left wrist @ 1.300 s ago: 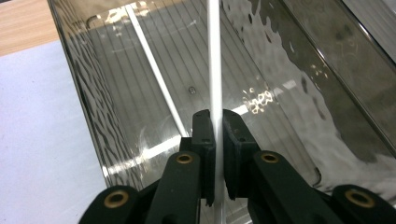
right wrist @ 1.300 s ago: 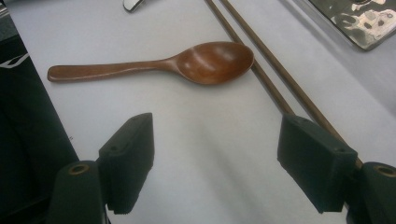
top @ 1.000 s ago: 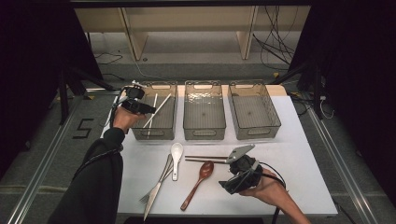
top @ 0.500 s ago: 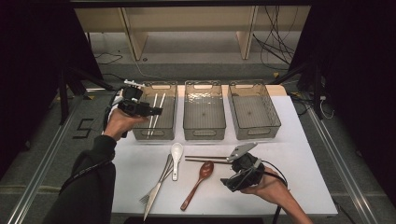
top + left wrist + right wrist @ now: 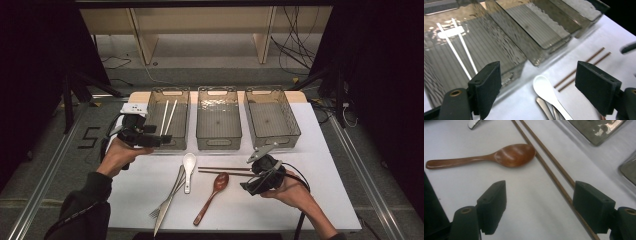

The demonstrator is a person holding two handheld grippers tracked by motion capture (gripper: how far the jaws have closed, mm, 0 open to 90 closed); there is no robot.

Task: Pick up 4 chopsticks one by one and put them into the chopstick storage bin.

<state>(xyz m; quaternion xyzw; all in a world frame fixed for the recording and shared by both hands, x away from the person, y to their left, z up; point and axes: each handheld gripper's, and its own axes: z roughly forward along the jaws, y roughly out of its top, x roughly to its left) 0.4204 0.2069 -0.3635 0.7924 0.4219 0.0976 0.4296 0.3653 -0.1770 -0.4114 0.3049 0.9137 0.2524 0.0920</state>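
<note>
White bench is carrying three clear bins, and white chopsticks are lying in the left bin. Left tool, just beside that bin's near corner, has just been opening its jaws, with nothing between them. Right tool is gaping wide over the brown chopsticks, beside a wooden spoon.

A white spoon lies beside a metal fork; the middle bin and right-hand bin stand side by side.
</note>
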